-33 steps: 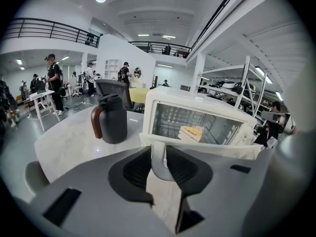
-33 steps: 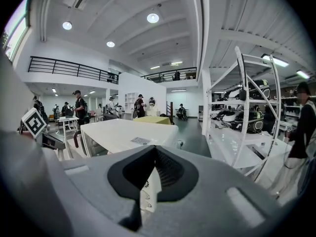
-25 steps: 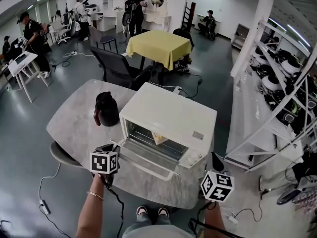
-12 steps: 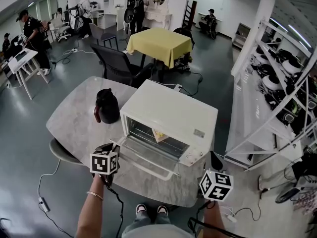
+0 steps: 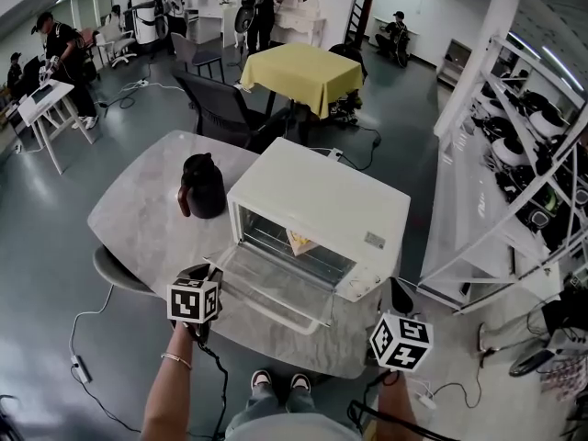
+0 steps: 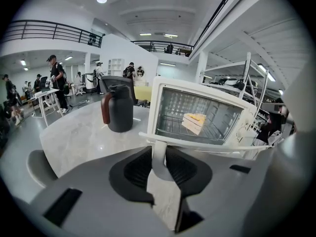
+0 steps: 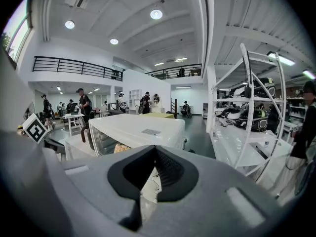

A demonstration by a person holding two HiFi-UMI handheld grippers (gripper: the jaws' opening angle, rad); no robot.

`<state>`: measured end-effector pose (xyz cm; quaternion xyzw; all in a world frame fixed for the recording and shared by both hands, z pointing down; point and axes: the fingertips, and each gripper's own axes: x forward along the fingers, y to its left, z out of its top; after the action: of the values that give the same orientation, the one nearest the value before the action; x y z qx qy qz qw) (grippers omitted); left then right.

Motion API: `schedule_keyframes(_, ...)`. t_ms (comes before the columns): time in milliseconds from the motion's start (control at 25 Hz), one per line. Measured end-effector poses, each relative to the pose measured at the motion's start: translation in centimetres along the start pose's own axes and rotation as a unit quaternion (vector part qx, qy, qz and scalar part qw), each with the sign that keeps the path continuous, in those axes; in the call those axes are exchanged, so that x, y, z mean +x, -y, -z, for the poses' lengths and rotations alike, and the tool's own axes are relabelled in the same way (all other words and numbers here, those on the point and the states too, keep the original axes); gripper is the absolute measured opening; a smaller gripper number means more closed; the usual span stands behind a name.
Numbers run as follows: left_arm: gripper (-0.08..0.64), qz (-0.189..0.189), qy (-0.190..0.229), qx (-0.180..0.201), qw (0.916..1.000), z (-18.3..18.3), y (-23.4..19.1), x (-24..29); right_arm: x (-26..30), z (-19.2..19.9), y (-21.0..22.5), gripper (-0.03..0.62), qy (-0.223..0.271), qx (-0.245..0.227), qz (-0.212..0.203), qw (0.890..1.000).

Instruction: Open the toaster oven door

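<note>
A white toaster oven (image 5: 322,205) stands on the marble table (image 5: 138,209). Its glass door (image 5: 271,288) is swung down toward me and lies almost flat. My left gripper (image 5: 209,272) is at the door's left front corner. In the left gripper view it (image 6: 159,158) is shut on the post of the white door handle (image 6: 212,145). A slice of bread (image 6: 193,123) lies on the rack inside. My right gripper (image 5: 397,303) hangs off the oven's right front corner, and its pads (image 7: 168,169) are together on nothing.
A black jug (image 5: 202,186) stands on the table left of the oven. A grey chair (image 5: 115,274) is tucked under the table's left edge. White shelving (image 5: 514,154) runs along the right. A yellow-covered table (image 5: 299,72), dark chairs and several people are farther back.
The head view has shifted slightly. The left gripper stays on the handle, the door stays down and the right gripper has not moved.
</note>
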<state>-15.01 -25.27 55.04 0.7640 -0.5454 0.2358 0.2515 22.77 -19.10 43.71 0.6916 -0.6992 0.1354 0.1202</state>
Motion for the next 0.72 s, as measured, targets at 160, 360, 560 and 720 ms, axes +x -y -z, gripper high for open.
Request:
schedule_keyframes(160,0.087,-0.006,-0.004,0.004,1.0000,0.7,-0.2,0.0,0.0,0.1,-0.2,0.005,-0.002,-0.003,-0.003,1.000)
schedule_keyframes(360,0.087,-0.015,-0.015,0.008,0.9997,2.1,-0.4,0.1,0.0,0.6,-0.6,0.005,-0.008,-0.006,-0.009,1.000)
schedule_keyframes(560,0.087,-0.016,-0.022,0.009,0.9996,3.8,-0.8,0.5,0.2,1.0,-1.2,0.005,-0.013,-0.012,-0.017,1.000)
schedule_keyframes(720,0.087,-0.014,-0.020,0.004,0.9997,4.9,-1.0,0.7,0.3,1.3,-1.6,0.005,-0.018,-0.016,-0.022,0.999)
